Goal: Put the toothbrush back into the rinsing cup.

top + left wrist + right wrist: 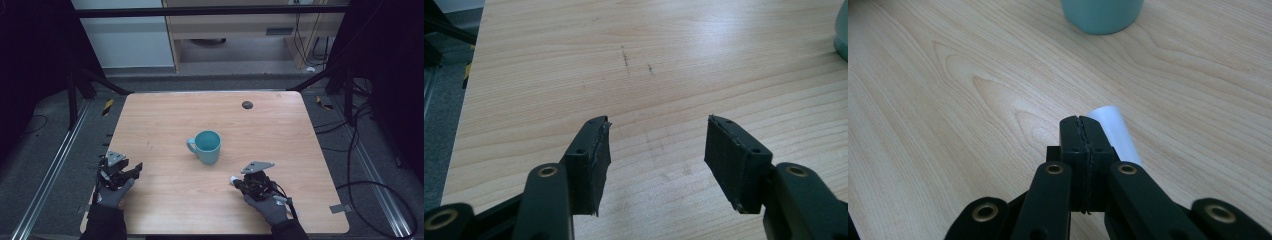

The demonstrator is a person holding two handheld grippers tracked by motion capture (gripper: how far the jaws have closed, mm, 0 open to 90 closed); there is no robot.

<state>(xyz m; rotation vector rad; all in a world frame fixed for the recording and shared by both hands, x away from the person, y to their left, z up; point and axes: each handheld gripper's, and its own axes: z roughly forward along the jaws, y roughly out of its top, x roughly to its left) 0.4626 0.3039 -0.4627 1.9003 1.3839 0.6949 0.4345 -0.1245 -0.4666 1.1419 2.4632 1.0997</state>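
Observation:
A teal mug point(207, 146) stands upright at the middle of the wooden table point(165, 115), its handle to the left. My left gripper point(136, 170) rests near the front left, open, with bare wood between its jaws point(656, 135); the mug's edge point(842, 30) shows at far right. My right gripper point(236, 184) sits at the front right, short of the mug point(1102, 15). Its jaws point(1082, 122) are shut flat against each other. A small white cylinder point(1113, 127) lies on the wood against the right jaw's outer side, also visible as a white spot point(233, 179) at the tip.
A small dark round mark point(247, 105) sits near the table's far edge. Black frame legs stand at the far corners, and cables point(360, 145) trail over the floor on the right. A pale cabinet point(235, 30) stands beyond the table.

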